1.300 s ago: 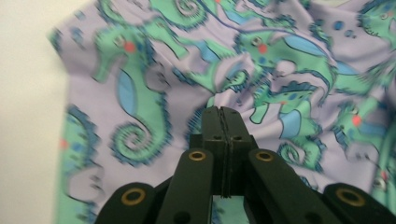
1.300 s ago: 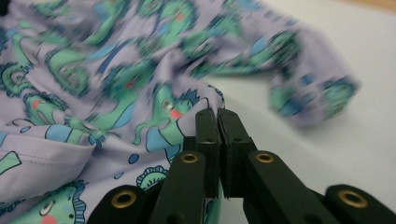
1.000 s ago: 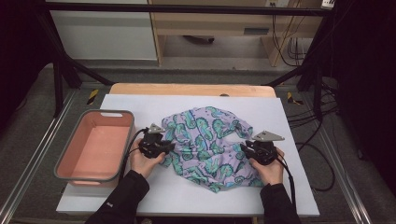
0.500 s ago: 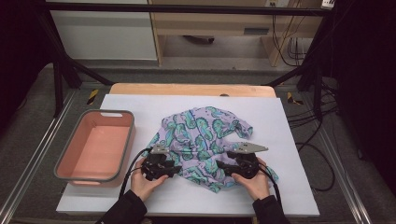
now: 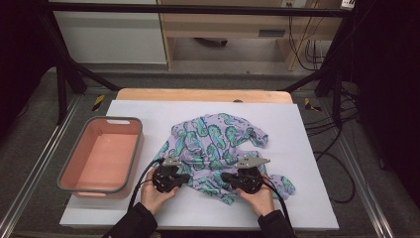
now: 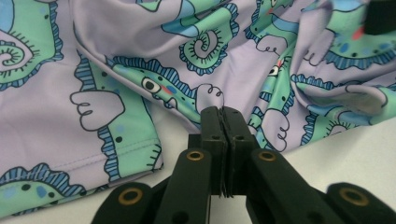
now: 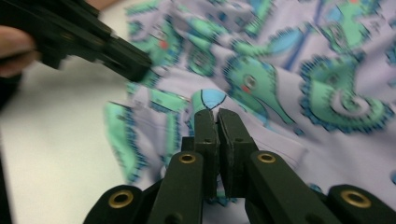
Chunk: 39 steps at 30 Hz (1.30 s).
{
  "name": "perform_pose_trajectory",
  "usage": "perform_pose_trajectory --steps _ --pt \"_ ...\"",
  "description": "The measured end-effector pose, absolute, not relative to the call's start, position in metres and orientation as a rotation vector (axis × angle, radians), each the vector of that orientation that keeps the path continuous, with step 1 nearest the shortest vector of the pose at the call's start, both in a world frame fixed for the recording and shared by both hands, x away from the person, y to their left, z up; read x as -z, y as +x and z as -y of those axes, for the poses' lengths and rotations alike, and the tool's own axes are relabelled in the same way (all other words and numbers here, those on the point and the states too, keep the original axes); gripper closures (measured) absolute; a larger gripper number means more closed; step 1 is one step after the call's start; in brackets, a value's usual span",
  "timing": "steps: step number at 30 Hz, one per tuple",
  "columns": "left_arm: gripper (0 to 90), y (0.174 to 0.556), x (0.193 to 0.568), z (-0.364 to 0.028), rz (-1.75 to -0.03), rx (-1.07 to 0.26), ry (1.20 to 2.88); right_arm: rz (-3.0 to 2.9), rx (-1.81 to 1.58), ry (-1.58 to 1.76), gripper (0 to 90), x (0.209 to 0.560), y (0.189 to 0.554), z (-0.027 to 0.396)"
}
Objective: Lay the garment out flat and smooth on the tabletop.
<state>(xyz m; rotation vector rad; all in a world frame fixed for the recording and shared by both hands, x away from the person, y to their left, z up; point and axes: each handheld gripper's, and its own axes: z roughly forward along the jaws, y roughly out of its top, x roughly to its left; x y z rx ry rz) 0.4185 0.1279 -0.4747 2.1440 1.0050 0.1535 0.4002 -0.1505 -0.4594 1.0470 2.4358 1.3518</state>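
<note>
Garment [image 5: 218,148] sits crumpled mid-tabletop [image 5: 317,163], nowhere near folded or in the pink bin [image 5: 101,153]. Both jaw pairs just closed: left hand-held gripper [image 6: 223,112] and right hand-held gripper [image 7: 215,114] each pinch its near hem. Basically everything's left.

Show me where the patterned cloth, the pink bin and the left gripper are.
patterned cloth [image 5: 218,136], high view, on its upper middle.
pink bin [image 5: 69,168], high view, on its left rim.
left gripper [image 6: 222,116], left gripper view, at its shut jaw tips.
</note>
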Motion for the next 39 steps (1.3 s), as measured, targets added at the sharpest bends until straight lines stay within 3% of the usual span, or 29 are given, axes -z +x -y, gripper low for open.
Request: perform_pose_trajectory --steps 5,10,11,14,16,24,31,35,39 --pt "88.8 0.421 0.473 -0.133 -1.006 -0.160 2.132 -2.489 -1.448 0.833 87.6 0.446 0.385 0.122" --pt "88.6 0.423 0.474 -0.138 -1.007 -0.155 2.128 -2.626 -1.476 0.660 87.0 0.455 0.370 0.085" --pt "88.3 0.423 0.475 -0.139 -1.004 -0.151 2.126 -2.647 -1.463 0.648 84.9 0.458 0.369 0.081" --pt "86.4 0.421 0.473 -0.139 -1.005 -0.164 2.121 -2.638 -1.432 0.631 65.8 0.461 0.369 0.078" --pt "79.3 0.419 0.469 -0.138 -1.010 -0.175 2.102 -2.582 -1.451 0.653 59.2 0.455 0.371 0.087" --pt "49.3 0.403 0.441 -0.124 -0.909 -0.106 2.067 -2.288 -1.310 0.955 54.3 0.431 0.382 0.185" --pt "39.2 0.391 0.433 -0.083 -0.834 -0.121 2.181 -2.227 -1.141 1.219 49.3 0.458 0.378 0.259" --pt "41.7 0.395 0.435 -0.062 -0.833 -0.105 2.233 -2.263 -1.188 1.232 51.1 0.463 0.370 0.265" --pt "63.9 0.394 0.442 -0.055 -0.845 -0.130 2.281 -2.301 -1.223 1.183 59.1 0.463 0.369 0.255"
